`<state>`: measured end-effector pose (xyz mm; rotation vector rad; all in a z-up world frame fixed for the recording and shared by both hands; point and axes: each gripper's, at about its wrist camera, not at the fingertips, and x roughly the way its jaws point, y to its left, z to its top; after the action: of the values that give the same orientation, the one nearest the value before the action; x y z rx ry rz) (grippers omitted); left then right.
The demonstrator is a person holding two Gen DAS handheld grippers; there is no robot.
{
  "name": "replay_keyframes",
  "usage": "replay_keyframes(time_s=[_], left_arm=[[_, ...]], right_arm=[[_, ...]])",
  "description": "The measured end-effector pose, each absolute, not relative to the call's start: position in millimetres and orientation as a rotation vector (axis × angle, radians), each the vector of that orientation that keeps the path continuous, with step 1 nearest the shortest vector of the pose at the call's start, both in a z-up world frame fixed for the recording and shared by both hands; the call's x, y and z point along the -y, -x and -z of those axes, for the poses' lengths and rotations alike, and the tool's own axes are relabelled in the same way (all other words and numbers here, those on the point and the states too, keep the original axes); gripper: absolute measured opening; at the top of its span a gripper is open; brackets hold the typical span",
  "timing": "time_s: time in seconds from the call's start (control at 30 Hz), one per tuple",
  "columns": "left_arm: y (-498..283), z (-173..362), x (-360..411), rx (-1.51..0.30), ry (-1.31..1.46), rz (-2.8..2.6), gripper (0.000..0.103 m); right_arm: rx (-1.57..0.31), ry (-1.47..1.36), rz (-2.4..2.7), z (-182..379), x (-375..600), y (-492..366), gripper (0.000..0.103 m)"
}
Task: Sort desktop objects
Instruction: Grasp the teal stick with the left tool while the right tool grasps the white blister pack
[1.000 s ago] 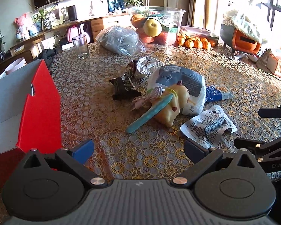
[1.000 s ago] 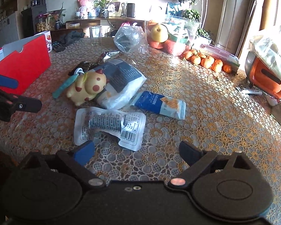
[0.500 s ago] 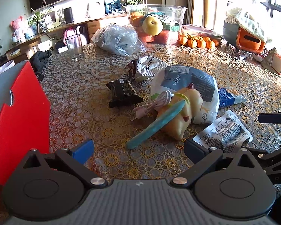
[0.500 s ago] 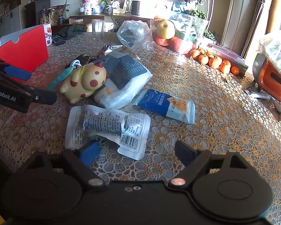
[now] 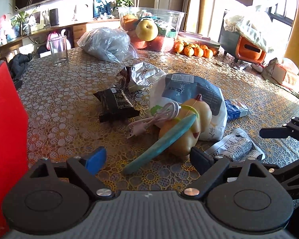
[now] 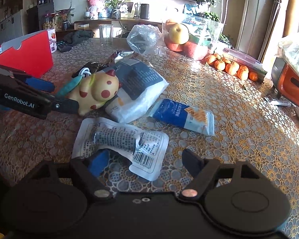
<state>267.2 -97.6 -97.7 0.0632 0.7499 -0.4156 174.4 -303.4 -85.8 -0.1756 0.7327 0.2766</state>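
A yellow spotted toy (image 5: 189, 131) (image 6: 97, 91) lies mid-table with a teal strap (image 5: 165, 141) and a pale cable (image 5: 155, 119) across it. My left gripper (image 5: 147, 159) is closing, and the strap's end lies between its pads, untouched. In the right wrist view my right gripper (image 6: 145, 162) is also closing over the near corner of a white printed packet (image 6: 119, 137), which its pads are not pressing. A blue snack packet (image 6: 181, 115), a large white bag (image 6: 139, 87), a black packet (image 5: 115, 103) and a silver wrapper (image 5: 143, 75) lie around the toy.
A red box (image 5: 6, 129) stands open at the left edge. At the back are a drinking glass (image 5: 58, 49), a crumpled plastic bag (image 5: 107, 43), a clear fruit bowl (image 5: 177, 20), several oranges (image 5: 193, 49) and an orange-grey appliance (image 5: 247, 47).
My left gripper has come forward and down toward the toy, so the strap's end now lies between its jaws. Both grippers' jaws have narrowed. The right gripper has hardly moved.
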Motion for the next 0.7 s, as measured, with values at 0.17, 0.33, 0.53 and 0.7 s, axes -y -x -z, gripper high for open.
replay_keyframes(time_s=[0.17, 0.33, 0.53, 0.7], left_arm=[[-264.8, 98.2, 100.1, -0.755, -0.047, 0.465, 0.066], [-260.5, 97.2, 98.5, -0.755, -0.038, 0.461, 0.052], [-252.7, 95.3, 95.4, -0.747, -0.06, 0.426, 0.029], [-245.3, 90.3, 97.5, -0.719, -0.089, 0.39, 0.018]], right_arm=[[-0.737, 0.161, -0.296, 85.4, 304.0, -174.0, 0.07], [-0.736, 0.161, -0.319, 84.6, 302.4, -172.4, 0.059], [-0.731, 0.17, -0.325, 83.3, 299.2, -169.5, 0.047], [-0.724, 0.194, -0.312, 81.0, 297.0, -166.3, 0.033]])
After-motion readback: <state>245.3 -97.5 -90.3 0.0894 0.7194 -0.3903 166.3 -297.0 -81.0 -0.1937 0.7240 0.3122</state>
